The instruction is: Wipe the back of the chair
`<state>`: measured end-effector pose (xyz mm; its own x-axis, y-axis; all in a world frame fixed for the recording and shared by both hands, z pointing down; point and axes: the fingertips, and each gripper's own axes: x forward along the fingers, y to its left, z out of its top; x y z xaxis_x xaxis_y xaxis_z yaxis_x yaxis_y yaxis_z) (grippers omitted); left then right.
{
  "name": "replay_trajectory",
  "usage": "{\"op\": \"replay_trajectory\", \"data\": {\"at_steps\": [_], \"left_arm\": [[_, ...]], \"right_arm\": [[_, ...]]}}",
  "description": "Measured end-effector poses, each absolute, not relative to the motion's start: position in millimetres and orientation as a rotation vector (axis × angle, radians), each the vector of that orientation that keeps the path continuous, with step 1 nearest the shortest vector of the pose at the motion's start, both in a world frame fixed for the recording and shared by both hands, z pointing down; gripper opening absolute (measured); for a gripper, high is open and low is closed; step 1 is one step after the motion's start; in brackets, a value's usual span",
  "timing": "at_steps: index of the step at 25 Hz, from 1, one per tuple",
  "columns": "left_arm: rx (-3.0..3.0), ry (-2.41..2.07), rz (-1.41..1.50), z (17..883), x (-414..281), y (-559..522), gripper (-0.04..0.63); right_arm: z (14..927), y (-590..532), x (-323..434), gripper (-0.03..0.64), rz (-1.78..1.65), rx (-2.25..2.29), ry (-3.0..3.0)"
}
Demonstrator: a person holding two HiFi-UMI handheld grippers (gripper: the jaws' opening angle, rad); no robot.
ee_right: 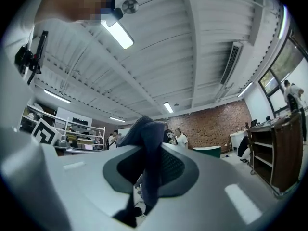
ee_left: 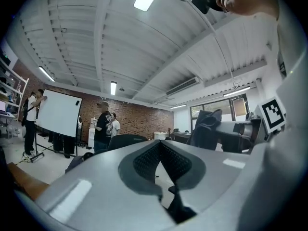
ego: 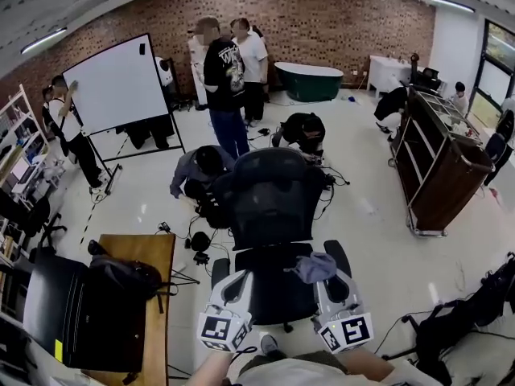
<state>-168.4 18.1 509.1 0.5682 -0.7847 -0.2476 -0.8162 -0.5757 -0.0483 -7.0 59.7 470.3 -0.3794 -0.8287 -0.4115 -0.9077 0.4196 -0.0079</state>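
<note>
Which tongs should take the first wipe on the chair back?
Right. The right tongs are shut on the cloth, pointing toward the chair back; the left tongs are shut with nothing between them.

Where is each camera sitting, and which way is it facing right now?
Head view: on the person's head, looking steeply down at the chair; left gripper and right gripper show.
Left gripper view: on that gripper, tilted up past its shut, empty jaws.
Right gripper view: likewise tilted up, jaws shut on the cloth.
Shared: all three show the cloth.

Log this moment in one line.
left tool: shut, empty | right tool: shut on cloth | cloth: above chair seat, off chair back
</note>
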Motion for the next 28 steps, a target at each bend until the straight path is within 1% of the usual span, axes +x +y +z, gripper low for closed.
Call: {"op": "replay_trajectory", "data": {"at_steps": [4, 8, 13, 15, 19, 21, 24, 28], "left_arm": [[-2.631, 1.427, 0.292, 521.2, -186.5, -35.6, 0.055], [-2.633, 1.452, 0.289, 521.2, -189.5, -65.7, 0.055], [-2.606, 1.495, 0.272, 524.9, -156.5, -72.8, 0.055], [-2.594, 1.501, 0.258, 523.0, -146.1, -70.3, 0.055], [-2.549, 1.503, 0.252, 503.2, -127.7, -69.5, 0.055], [-2.530, 1.512, 0.236, 498.8, -114.2, -69.9, 0.055], [-2.496, 1.573, 0.192, 500.2, -106.1, -67.3, 0.055], [-2.475, 1.699, 0.171, 513.0, -110.9, -66.5, 0.055]], "right_arm": [[490.4, 12.4, -12.6, 0.054, 0.241, -1.533, 2.340], [493.3, -20.5, -14.5, 0.054, 0.213, -1.534, 2.380], [509.3, -74.2, 10.8, 0.054, 0.208, -1.491, 2.416], [530.1, -127.0, 7.6, 0.054, 0.189, -1.500, 2.441], [578.0, -289.1, -38.6, 0.054, 0.116, -1.509, 2.533], [595.6, -352.1, -56.8, 0.054, 0.064, -1.549, 2.582], [619.1, -417.4, -75.8, 0.054, -0.025, -1.559, 2.637], [613.3, -458.7, -67.7, 0.054, -0.012, -1.563, 2.658]]}}
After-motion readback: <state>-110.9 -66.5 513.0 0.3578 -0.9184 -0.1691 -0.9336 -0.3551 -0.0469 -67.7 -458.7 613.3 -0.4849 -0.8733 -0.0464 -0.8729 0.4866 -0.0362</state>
